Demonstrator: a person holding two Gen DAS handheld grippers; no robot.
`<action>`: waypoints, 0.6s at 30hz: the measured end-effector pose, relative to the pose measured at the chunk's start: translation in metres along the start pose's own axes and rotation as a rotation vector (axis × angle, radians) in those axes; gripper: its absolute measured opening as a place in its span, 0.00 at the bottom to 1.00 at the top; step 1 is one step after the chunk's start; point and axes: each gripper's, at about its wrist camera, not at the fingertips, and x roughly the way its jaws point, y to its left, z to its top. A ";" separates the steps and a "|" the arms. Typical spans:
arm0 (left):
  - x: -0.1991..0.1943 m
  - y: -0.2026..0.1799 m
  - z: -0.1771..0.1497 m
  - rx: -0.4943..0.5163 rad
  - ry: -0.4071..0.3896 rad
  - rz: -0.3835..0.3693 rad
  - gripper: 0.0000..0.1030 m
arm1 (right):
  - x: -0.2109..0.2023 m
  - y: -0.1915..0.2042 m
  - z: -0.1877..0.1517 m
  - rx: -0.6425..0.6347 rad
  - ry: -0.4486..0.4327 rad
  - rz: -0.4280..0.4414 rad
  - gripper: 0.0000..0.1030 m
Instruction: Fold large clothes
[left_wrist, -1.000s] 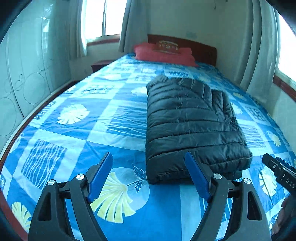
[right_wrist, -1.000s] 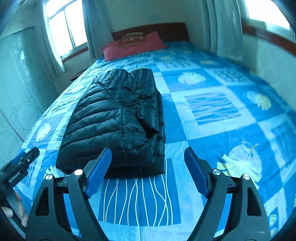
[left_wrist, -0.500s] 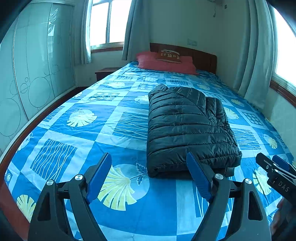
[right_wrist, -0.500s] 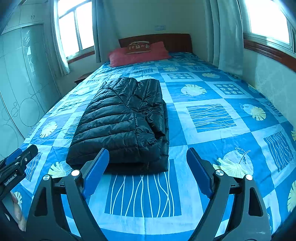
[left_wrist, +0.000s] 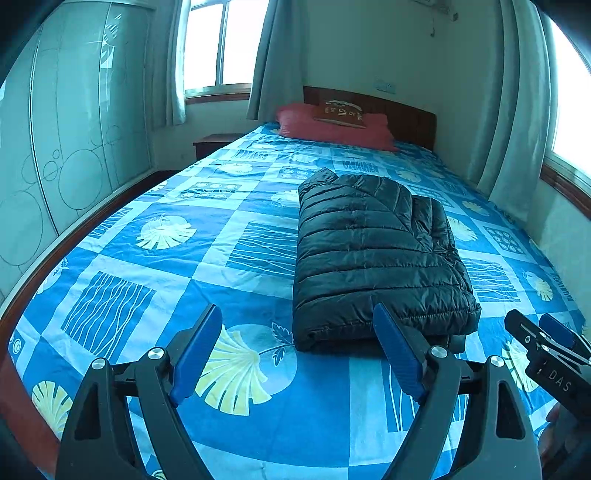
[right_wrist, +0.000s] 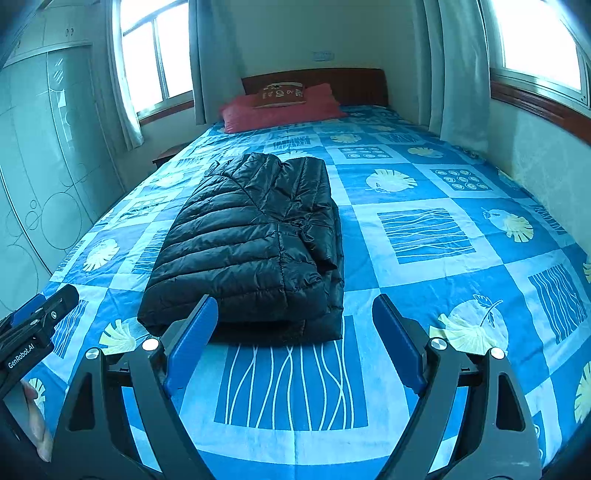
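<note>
while both grippers tilt down over the foot edge of the bed (left_wrist: 258, 435), each stands wide open with nothing between its blue pads. the left gripper (left_wrist: 297, 350) hangs over a pale leaf print on the sheet, its right pad (left_wrist: 399, 354) in front of the near edge of the jacket (left_wrist: 373, 254). its side arm, seen at the left edge of the right wrist view, reads "genrobot.ai". the right gripper (right_wrist: 295, 343) hangs over a wavy-line square; its arm in the left view shows "das", the rest cut off. the black quilted jacket lies folded in a thick rectangle at mid-bed, long axis running foot to headboard (right_wrist: 354, 83). writing on the cushion (right_wrist: 282, 96) is too blurred to read.
</note>
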 end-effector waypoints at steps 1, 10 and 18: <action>0.000 0.000 0.000 0.000 0.000 0.001 0.80 | 0.000 0.000 0.000 0.000 0.001 0.000 0.83; -0.001 0.001 0.000 -0.007 -0.004 -0.003 0.81 | 0.000 0.001 0.000 -0.001 0.000 0.000 0.83; -0.005 -0.001 0.000 0.008 -0.022 0.016 0.81 | 0.000 0.001 0.000 -0.001 0.001 0.000 0.83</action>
